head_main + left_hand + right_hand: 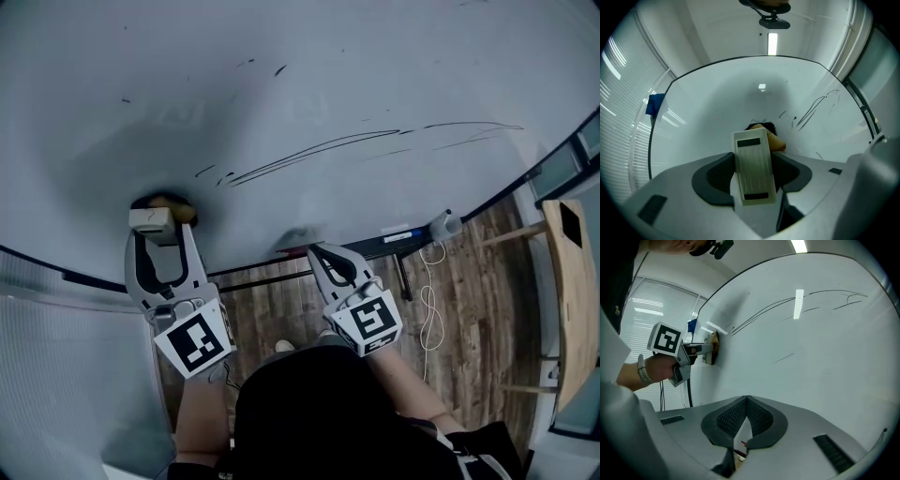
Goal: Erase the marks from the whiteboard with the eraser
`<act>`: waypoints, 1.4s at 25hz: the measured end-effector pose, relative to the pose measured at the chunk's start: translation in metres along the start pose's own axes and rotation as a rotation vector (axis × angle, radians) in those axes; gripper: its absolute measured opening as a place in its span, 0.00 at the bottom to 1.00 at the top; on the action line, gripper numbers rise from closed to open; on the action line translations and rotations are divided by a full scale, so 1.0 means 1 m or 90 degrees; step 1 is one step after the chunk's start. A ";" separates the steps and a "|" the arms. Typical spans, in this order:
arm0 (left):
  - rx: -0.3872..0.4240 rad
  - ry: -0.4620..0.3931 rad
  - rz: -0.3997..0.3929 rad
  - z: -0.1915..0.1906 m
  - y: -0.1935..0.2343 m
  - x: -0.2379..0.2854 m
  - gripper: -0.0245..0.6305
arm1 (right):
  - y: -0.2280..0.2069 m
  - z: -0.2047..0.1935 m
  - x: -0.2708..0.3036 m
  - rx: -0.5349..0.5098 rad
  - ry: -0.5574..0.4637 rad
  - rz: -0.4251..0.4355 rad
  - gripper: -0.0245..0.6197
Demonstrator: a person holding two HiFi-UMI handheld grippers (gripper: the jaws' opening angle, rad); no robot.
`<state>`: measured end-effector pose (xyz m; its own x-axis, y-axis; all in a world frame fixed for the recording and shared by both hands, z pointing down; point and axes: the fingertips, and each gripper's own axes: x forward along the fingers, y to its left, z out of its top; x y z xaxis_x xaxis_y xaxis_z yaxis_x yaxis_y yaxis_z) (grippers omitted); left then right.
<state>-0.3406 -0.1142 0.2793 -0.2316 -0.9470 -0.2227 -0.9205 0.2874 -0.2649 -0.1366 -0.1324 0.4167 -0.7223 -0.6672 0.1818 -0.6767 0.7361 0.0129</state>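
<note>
The whiteboard (pixel 309 75) fills the upper half of the head view. Long thin black strokes (pixel 328 147) run across its middle, with short dashes (pixel 211 172) at their left end. My left gripper (pixel 161 230) is shut on the eraser (pixel 155 217), a pale block whose tan felt is pressed to the board's lower left. In the left gripper view the eraser (pixel 752 164) stands between the jaws, with the strokes (pixel 811 110) up to the right. My right gripper (pixel 315 251) is shut and empty near the board's lower edge; its jaws meet tip to tip (pixel 746 400).
A tray along the board's bottom edge holds a marker (pixel 397 234) and a small white object (pixel 446 223). A white cable (pixel 429 300) hangs over the wooden floor. A wooden table (pixel 567 281) stands at the right, window blinds (pixel 56 356) at the left.
</note>
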 end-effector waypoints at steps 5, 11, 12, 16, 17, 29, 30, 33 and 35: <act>0.033 -0.015 0.020 -0.015 0.048 -0.004 0.43 | 0.024 0.004 0.015 -0.008 -0.009 0.006 0.08; 0.025 -0.002 0.021 -0.016 0.052 -0.002 0.43 | 0.021 0.011 0.013 -0.018 -0.019 -0.004 0.08; 0.020 -0.001 0.023 -0.015 0.052 -0.002 0.43 | 0.017 0.013 0.010 -0.020 -0.022 -0.006 0.08; 0.012 -0.007 0.036 -0.006 0.043 0.000 0.43 | -0.004 0.018 -0.004 -0.023 -0.031 -0.010 0.08; 0.012 -0.010 0.042 -0.003 0.040 0.000 0.43 | -0.010 0.018 -0.008 -0.025 -0.031 -0.009 0.08; 0.077 -0.028 0.071 0.038 -0.040 0.008 0.43 | -0.082 0.016 -0.054 -0.022 -0.026 0.003 0.08; 0.078 -0.029 0.074 0.039 -0.045 0.009 0.43 | -0.087 0.015 -0.058 -0.022 -0.028 0.005 0.08; 0.076 -0.029 0.079 0.045 -0.061 0.010 0.43 | -0.102 0.016 -0.066 -0.028 -0.023 0.006 0.08; 0.077 -0.028 0.082 0.048 -0.072 0.010 0.43 | -0.114 0.013 -0.072 -0.034 -0.020 0.007 0.08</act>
<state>-0.2611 -0.1375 0.2512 -0.3285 -0.8947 -0.3026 -0.8390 0.4236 -0.3416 -0.0093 -0.1692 0.3888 -0.7339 -0.6621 0.1517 -0.6611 0.7475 0.0642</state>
